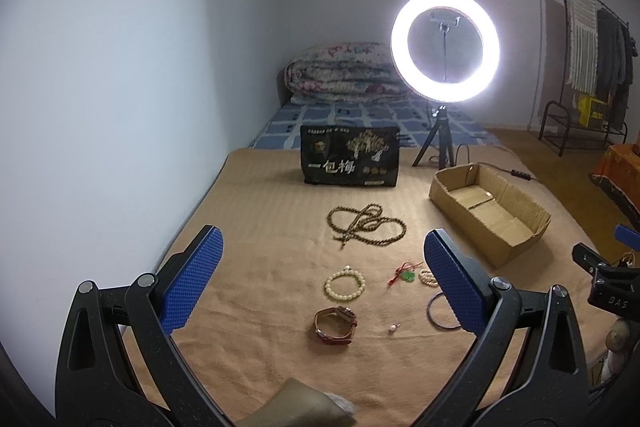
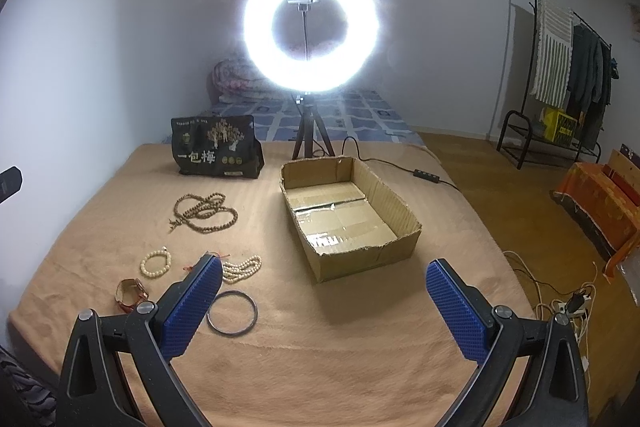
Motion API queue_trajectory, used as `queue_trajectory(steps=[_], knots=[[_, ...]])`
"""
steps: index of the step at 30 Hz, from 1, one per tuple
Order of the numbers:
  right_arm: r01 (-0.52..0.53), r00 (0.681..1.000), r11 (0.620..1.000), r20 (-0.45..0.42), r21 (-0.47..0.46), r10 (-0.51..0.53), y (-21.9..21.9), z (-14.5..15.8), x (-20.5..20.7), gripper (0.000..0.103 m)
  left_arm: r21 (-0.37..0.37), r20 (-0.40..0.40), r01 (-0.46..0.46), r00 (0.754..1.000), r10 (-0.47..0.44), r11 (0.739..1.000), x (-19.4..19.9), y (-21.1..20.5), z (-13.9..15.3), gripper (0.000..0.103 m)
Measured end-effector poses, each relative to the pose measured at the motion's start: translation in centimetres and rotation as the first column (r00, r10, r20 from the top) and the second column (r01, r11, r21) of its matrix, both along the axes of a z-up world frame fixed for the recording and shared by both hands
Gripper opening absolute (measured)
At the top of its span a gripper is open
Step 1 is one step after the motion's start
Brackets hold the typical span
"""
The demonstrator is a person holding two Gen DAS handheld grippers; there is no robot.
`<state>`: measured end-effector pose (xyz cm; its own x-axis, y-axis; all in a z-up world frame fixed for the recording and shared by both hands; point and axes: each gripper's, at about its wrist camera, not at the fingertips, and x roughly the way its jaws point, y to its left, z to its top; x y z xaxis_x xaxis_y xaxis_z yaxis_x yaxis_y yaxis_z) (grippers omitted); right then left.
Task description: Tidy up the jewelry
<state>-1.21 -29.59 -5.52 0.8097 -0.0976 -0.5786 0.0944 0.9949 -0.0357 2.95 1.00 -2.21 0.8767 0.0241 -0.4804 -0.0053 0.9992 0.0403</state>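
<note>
Both grippers are held above the near edge of a tan blanket (image 1: 248, 211), jaws spread wide, nothing between the blue pads. The left gripper (image 1: 320, 275) faces the jewelry; the right gripper (image 2: 324, 301) sits further right, facing the cardboard box (image 2: 404, 231).

Jewelry lies loose on the blanket, left of the box:
- long brown bead necklace (image 1: 366, 225), looped over itself, farthest from the grippers, just in front of a black printed bag (image 1: 350, 155) standing upright
- cream bead bracelet (image 1: 345, 285), nearer, well apart from the necklace
- red cord with green pendant (image 1: 404, 273), right of that bracelet
- cream multi-strand bead bracelet (image 2: 242, 267), right of the cord, partly hidden behind the left gripper's right pad in the left wrist view
- dark bangle (image 2: 232, 313), near, right of the watch, flat on the blanket
- brown-strap watch (image 1: 335, 321), nearest, resting on its side
- small pale bead (image 1: 393, 328) between watch and bangle

The box is open-topped with a taped floor, and holds nothing visible. Behind it a lit ring light (image 1: 445, 46) stands on a tripod. A folded quilt (image 1: 340, 73) lies at the far end by the wall.
</note>
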Motion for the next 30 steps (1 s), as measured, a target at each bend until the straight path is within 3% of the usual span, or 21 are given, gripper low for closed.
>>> queue_trajectory(steps=[8,14,17,22,27,30], knots=[[-0.055,0.996,0.998,-0.075,-0.013,0.054,1.0,-1.9,1.5,0.103,-0.018,-0.102,-0.065,0.993,0.063,0.998,2.6,3.1,-1.6,0.102],[-0.138,0.978,0.99,-0.157,-0.007,0.135,2.0,-4.1,2.9,0.103,-0.05,-0.234,-0.038,0.972,0.025,0.998,5.0,5.0,-4.3,0.102],[-0.173,0.965,0.985,-0.202,-0.003,0.169,2.5,-5.6,3.9,0.103,-0.052,-0.321,-0.015,0.947,-0.003,0.999,6.4,5.1,-6.3,0.099],[-0.227,0.936,0.974,-0.272,0.015,0.223,3.3,-8.1,5.3,0.103,-0.05,-0.453,-0.001,0.891,-0.021,0.999,8.7,4.6,-9.6,0.079],[-0.305,0.897,0.952,-0.341,-0.016,0.282,5.6,-10.8,7.0,0.103,-0.09,-0.545,0.027,0.836,-0.072,0.996,10.2,4.0,-12.3,0.067],[-0.338,0.871,0.941,-0.388,-0.029,0.301,6.7,-12.5,8.1,0.103,-0.137,-0.603,0.033,0.79,-0.11,0.99,11.2,3.9,-14.2,0.062]])
